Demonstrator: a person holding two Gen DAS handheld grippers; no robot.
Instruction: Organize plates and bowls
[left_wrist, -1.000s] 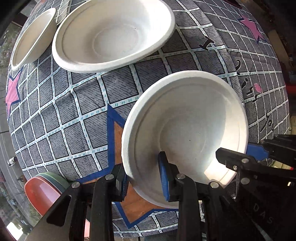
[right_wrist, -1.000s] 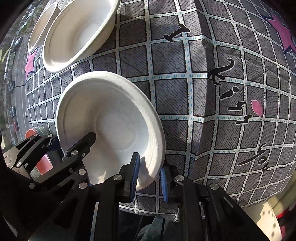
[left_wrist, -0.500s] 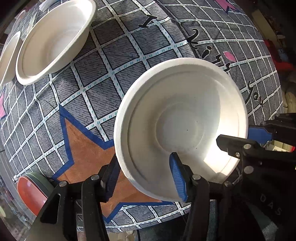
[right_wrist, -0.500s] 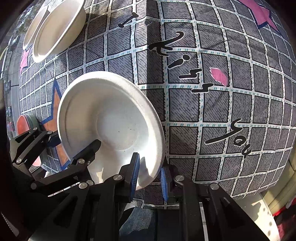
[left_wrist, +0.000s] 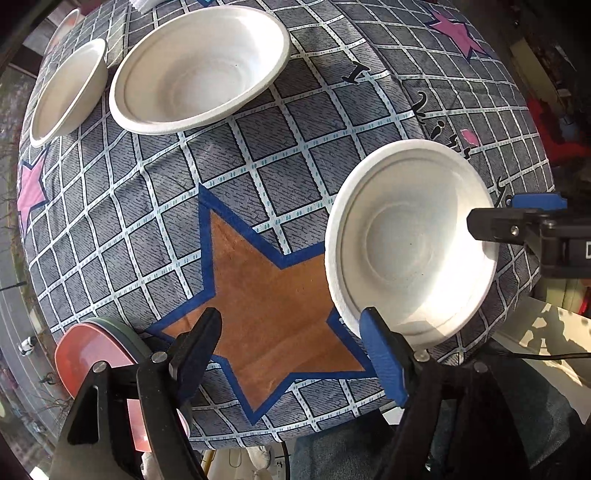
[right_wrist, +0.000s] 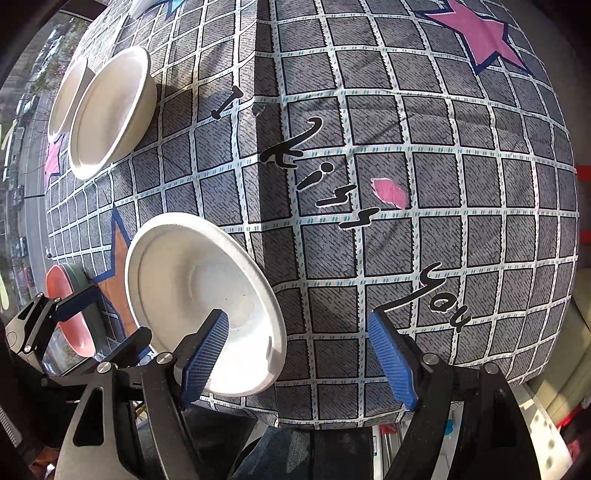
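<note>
A table is covered by a grey checked cloth (left_wrist: 155, 236) printed with stars and black lettering. In the left wrist view, the left gripper (left_wrist: 291, 350) is seen with its jaws spread wide and nothing between them; below the gap lies the brown star (left_wrist: 269, 295) of the cloth. A white near bowl (left_wrist: 410, 243) is seen at about 3 o'clock in that view, resting on the cloth near the table's front edge, its rim just beside the blue pad of the left gripper's right finger; whether they touch cannot be told. The tip of the right gripper is seen at the bowl's far right rim. In the right wrist view, the right gripper (right_wrist: 299, 350) is likewise held wide, with the same bowl (right_wrist: 199, 295) at about 8 o'clock; its left finger (right_wrist: 207, 350) lies over the bowl's inside, and nothing is clamped. Two more white bowls are placed at the far left of the table, toward 11 o'clock: a large bowl (left_wrist: 199, 70) and a small bowl (left_wrist: 70, 88), standing just beside each other. A stack of plates (left_wrist: 99, 350), red on top with green beneath, is set at the near left corner, at about 8 o'clock in both views, partly hidden by the left gripper.
</note>
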